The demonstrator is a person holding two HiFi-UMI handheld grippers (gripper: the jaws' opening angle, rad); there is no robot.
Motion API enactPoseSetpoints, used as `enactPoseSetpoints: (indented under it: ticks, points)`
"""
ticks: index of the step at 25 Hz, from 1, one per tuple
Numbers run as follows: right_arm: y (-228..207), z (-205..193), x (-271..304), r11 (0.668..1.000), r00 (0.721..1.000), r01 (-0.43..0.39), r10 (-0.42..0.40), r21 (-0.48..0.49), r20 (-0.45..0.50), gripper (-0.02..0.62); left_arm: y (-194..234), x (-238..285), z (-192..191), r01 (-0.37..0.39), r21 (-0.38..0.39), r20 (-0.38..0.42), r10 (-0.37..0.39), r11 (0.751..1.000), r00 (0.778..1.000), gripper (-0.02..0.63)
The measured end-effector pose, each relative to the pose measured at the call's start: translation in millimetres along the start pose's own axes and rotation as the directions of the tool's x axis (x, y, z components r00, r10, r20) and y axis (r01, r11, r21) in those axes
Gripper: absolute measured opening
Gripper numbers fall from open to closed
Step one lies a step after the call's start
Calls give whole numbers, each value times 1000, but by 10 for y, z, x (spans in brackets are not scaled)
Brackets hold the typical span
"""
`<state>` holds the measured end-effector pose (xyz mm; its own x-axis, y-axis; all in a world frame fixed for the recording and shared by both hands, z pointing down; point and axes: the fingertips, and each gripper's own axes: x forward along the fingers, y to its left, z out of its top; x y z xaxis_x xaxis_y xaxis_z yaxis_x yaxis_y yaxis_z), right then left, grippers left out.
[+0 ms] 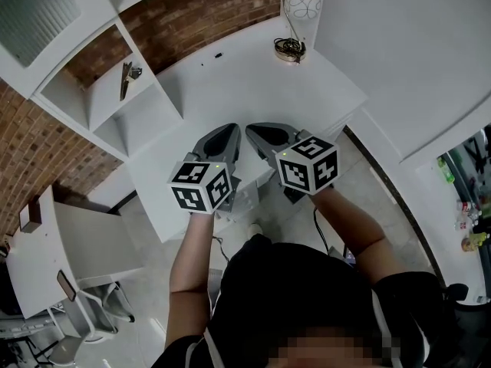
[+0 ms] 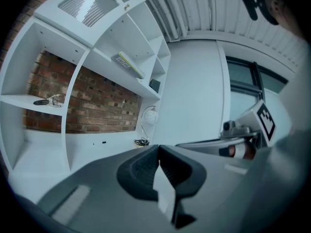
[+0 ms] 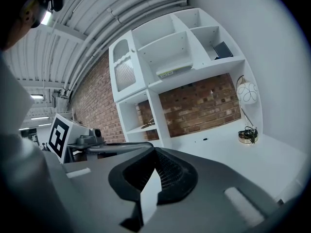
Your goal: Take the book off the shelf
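White shelf unit point(image 2: 80, 76) on brick fills the background, with the counter point(image 1: 253, 75) spread below it. The left gripper point(image 2: 158, 148) and right gripper point(image 3: 155, 151) hover side by side over that counter, both with jaws pressed together on nothing. The book point(image 2: 130, 64) lies flat on an upper shelf, eleven o'clock from the left jaws, well apart. Smart play: open early, come in level, pinch its near edge, slide it out flat.

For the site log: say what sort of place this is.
Likely a home-office or showroom nook: a white desk with built-in shelves, a brick wall and a globe lamp.
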<state>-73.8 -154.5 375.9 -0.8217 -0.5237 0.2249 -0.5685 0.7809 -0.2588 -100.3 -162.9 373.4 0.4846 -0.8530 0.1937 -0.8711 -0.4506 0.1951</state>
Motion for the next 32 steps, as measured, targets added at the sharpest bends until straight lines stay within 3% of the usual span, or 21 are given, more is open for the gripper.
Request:
enactPoseSetpoints:
  ticks: [13, 25, 32]
  points:
    - [-238, 422, 550, 1000, 1000, 15, -15, -21, 21, -2, 516, 308, 408, 26, 27, -3, -26, 999, 1000, 6]
    - [-357, 941, 938, 995, 996, 69, -65, -71, 58, -2, 863, 432, 847, 91, 109, 25, -94, 990, 995, 6]
    - [-494, 1297, 991, 993, 993, 71, -61, -95, 104, -2, 955, 542, 1144, 65, 178, 44, -74, 982, 996, 8]
